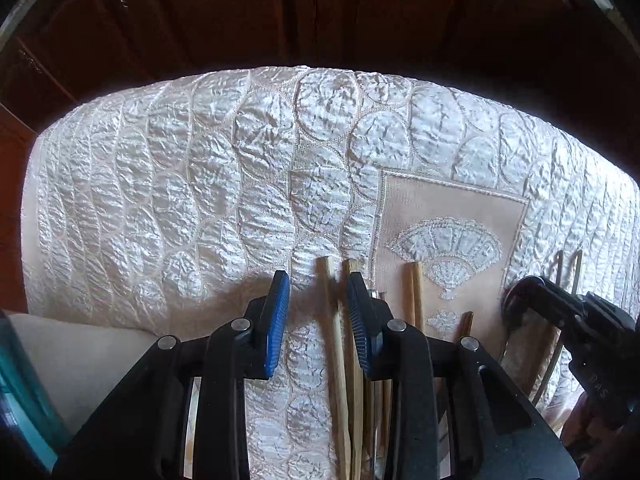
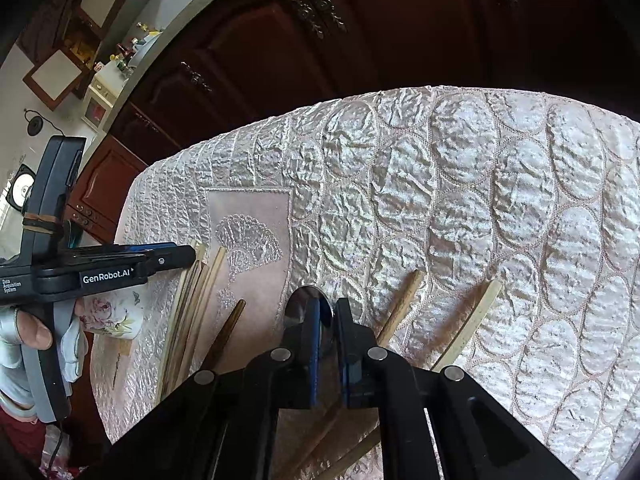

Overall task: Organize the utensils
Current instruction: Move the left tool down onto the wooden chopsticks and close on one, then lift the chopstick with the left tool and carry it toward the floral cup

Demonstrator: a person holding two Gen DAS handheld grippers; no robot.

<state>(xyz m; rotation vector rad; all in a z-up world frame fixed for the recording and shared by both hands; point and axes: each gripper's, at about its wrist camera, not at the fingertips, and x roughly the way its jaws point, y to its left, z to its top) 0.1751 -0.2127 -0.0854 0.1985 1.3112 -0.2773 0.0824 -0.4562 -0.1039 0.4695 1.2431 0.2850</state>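
Right claw [image 2: 327,320] clamps spoon [image 2: 308,300]; left claw [image 1: 318,312] open over chopsticks [image 1: 334,320]

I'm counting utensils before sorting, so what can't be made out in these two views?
- Chopsticks, left wrist view: lower ends hidden under the open left tongs; full count unclear.
- Spoon, right wrist view: only the bowl shows between the right tongs; the handle is hidden beneath them.
- Metal utensil, left wrist view: only thin prongs show behind the other tool; type unclear.
- Teal container: cut off by the left edge.
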